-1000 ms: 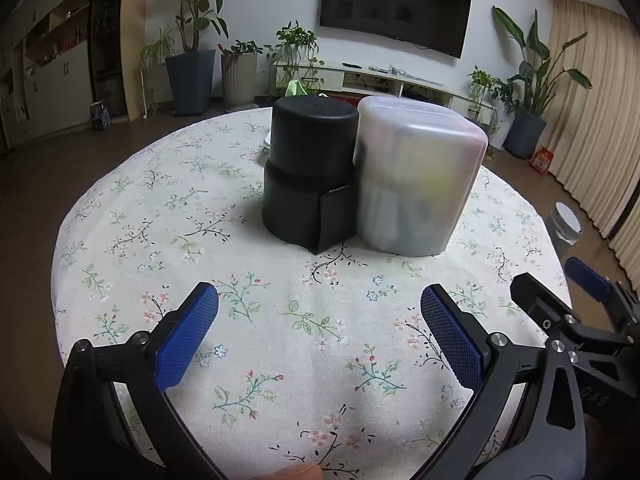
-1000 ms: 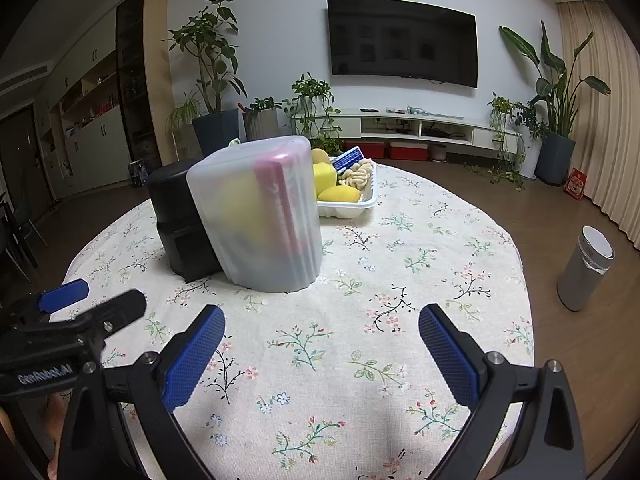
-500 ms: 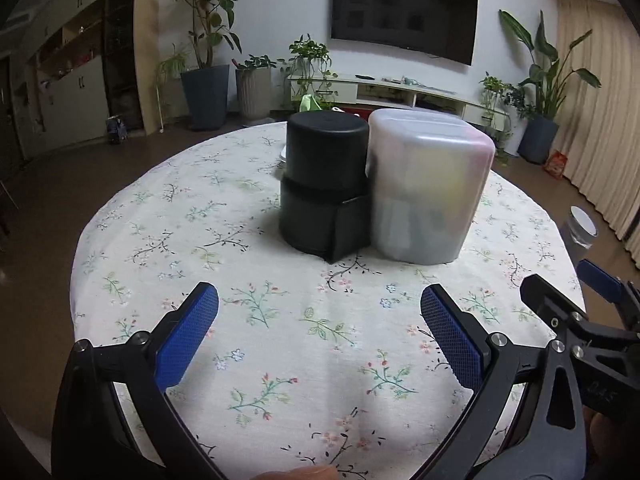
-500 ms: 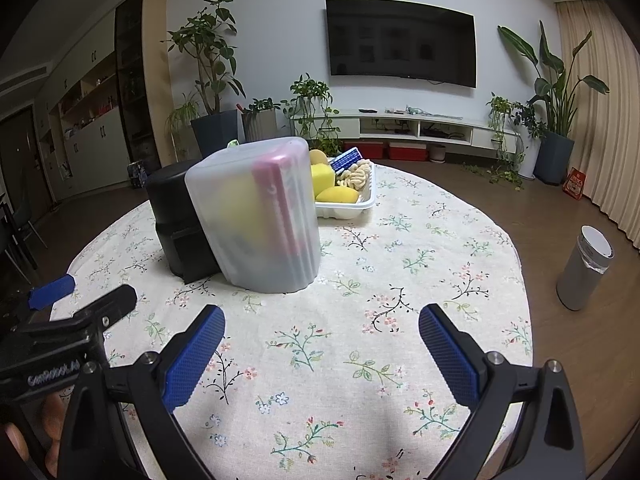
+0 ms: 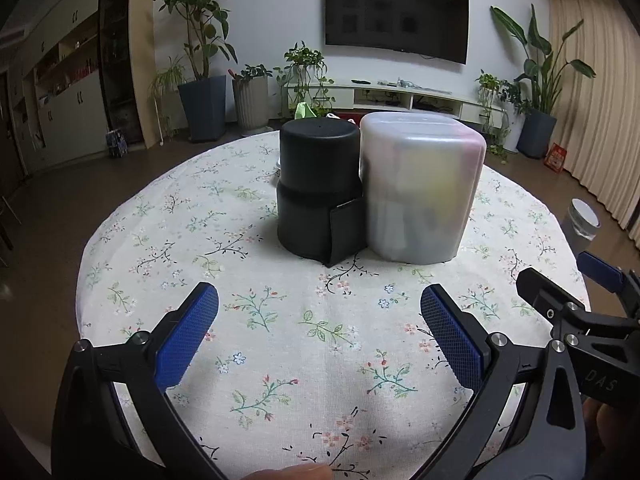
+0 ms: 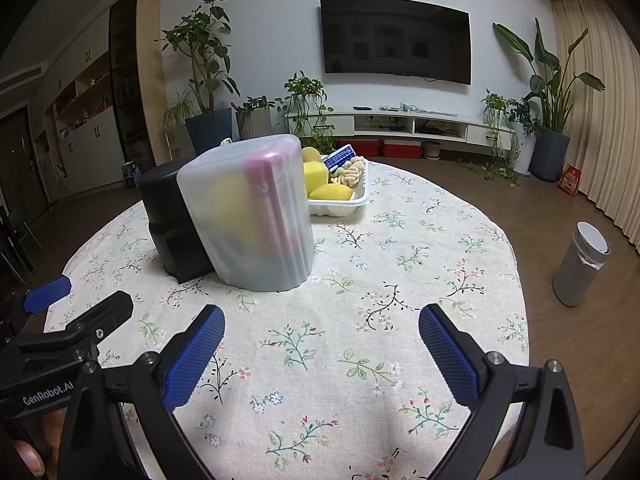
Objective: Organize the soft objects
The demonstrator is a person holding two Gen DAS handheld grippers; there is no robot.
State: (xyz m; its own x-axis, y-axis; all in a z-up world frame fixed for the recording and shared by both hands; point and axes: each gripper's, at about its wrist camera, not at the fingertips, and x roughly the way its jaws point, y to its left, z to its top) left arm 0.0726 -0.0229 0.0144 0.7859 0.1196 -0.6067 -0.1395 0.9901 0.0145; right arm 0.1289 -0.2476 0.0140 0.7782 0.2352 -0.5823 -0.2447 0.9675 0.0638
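Hovering both the left gripper (image 5: 318, 328) and right gripper (image 6: 320, 340) with fingers apart and empty over the near desk (image 6: 400, 240), I'd swing wide right round the frosted container (image 6: 248, 216) to reach the far tray (image 6: 344, 204) of sponges (image 6: 316, 174).
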